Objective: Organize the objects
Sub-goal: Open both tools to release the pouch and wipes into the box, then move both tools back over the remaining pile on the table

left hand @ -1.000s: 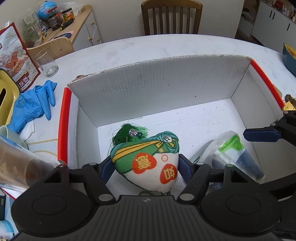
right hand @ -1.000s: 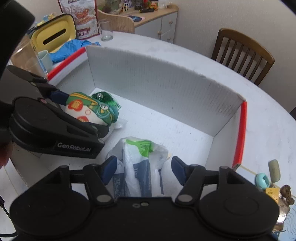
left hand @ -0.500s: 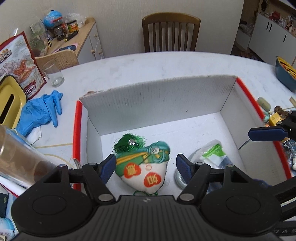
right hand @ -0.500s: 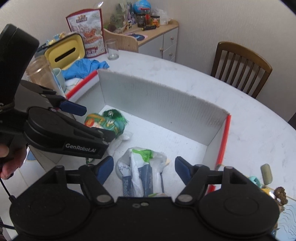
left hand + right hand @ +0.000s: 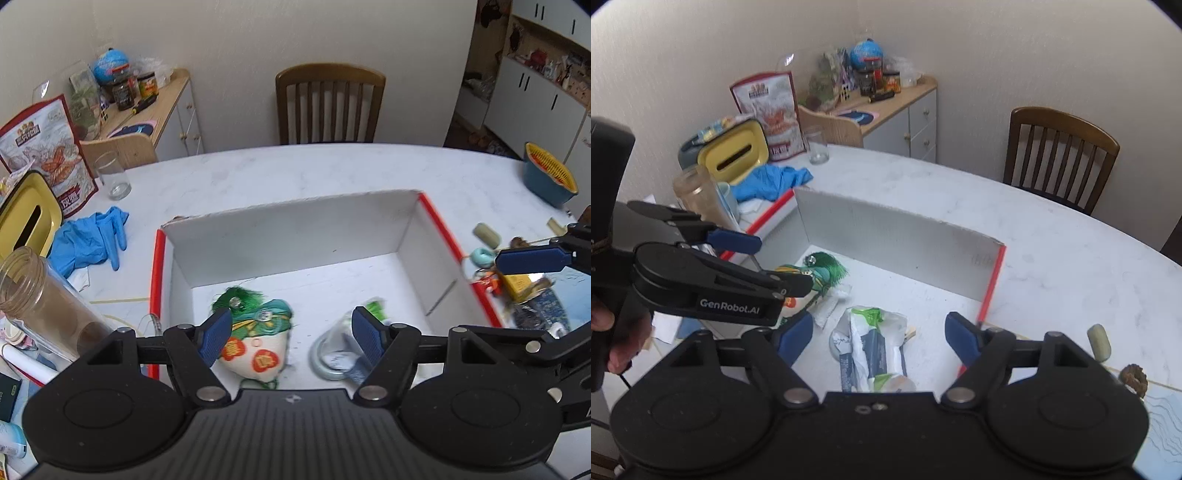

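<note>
Sachet (image 5: 255, 343) in box (image 5: 295, 236), below spread left gripper (image 5: 291, 334) fingers (image 5: 214, 334), untouched.

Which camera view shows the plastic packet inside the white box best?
The right wrist view: the plastic packet lies whole between the open right tool fingers. In the left wrist view it is blurred and partly hidden behind a finger.

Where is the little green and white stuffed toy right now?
The stuffed toy lies inside the white box, near its left wall, with the plastic packet to its right.
</note>
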`<act>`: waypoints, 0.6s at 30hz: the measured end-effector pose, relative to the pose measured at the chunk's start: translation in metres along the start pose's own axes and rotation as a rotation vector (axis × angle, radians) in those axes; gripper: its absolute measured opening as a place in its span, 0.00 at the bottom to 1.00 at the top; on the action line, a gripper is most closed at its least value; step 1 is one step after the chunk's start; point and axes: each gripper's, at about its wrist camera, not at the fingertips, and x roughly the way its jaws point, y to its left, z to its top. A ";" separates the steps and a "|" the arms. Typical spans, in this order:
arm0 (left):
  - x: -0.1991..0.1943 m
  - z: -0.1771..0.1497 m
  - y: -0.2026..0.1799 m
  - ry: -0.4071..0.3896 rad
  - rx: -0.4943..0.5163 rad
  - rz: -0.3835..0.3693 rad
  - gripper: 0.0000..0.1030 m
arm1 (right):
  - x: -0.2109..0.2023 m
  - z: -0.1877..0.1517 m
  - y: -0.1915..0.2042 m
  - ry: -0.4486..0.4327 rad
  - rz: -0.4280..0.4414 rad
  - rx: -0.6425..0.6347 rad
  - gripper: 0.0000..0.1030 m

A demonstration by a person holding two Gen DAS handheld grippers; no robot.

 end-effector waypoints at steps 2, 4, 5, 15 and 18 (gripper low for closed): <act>-0.007 -0.001 -0.007 -0.014 0.007 -0.009 0.69 | -0.009 -0.003 -0.004 -0.013 0.006 0.008 0.77; -0.014 -0.001 -0.014 -0.027 0.011 -0.017 0.74 | -0.019 -0.005 -0.009 -0.025 0.015 0.016 0.79; -0.018 -0.002 -0.018 -0.034 0.009 -0.024 0.75 | -0.024 -0.007 -0.012 -0.031 0.018 0.022 0.80; -0.042 -0.009 -0.054 -0.093 0.010 -0.059 0.76 | -0.069 -0.033 -0.045 -0.099 0.022 0.065 0.91; -0.048 -0.009 -0.064 -0.109 -0.006 -0.083 0.82 | -0.083 -0.043 -0.060 -0.112 0.003 0.063 0.93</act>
